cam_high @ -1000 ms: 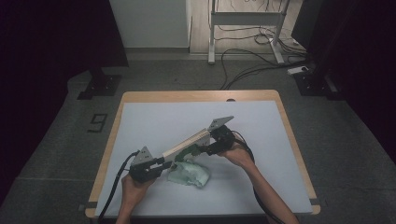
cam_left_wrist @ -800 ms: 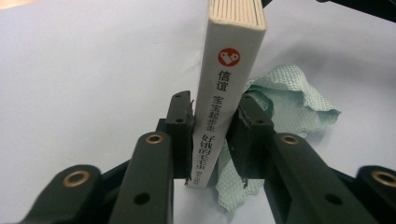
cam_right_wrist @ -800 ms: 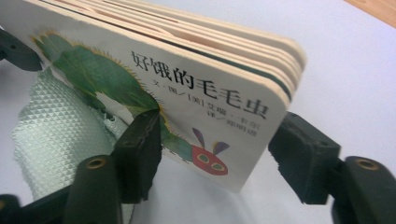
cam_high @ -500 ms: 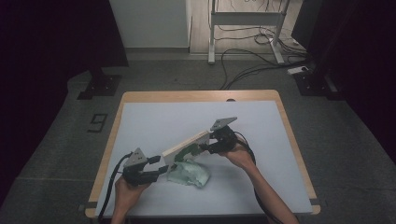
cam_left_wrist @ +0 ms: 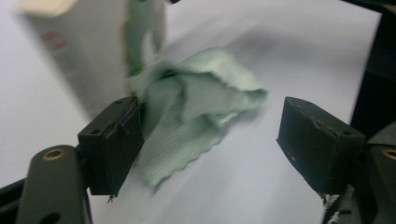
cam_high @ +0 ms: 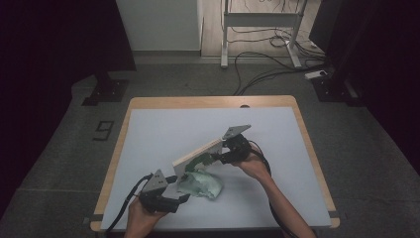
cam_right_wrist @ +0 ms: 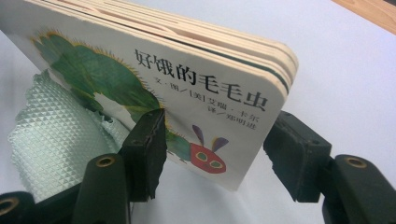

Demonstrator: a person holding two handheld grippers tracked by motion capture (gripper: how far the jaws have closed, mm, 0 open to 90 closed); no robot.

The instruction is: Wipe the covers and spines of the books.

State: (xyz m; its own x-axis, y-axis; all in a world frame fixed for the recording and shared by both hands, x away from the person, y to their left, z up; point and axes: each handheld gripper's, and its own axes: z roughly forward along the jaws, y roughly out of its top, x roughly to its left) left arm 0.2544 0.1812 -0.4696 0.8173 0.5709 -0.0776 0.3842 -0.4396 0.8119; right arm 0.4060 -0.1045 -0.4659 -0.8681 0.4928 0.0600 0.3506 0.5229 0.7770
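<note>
Board book and green cloth

The book (cam_high: pixel 198 154) tilts, caterpillar cover facing down, one edge raised above the crumpled, waffle-textured cloth (cam_high: pixel 200 183) lying beneath.

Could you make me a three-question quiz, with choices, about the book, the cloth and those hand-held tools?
1. Where does the green cloth lie?
A. Beside and partly under the raised book
B. On the floor
C. On top of the book

2. What colour is the caterpillar's head on the book?
A. Blue
B. Red
C. Black

3. How do the left tool's jaws stand?
A. Shut on the cloth
B. Shut on the book
C. Open, cloth between them

Answers: 1 A, the high view shows the cloth on the table by the book's low end. 2 B, the cover shows it. 3 C, a wide gap shows.
</note>
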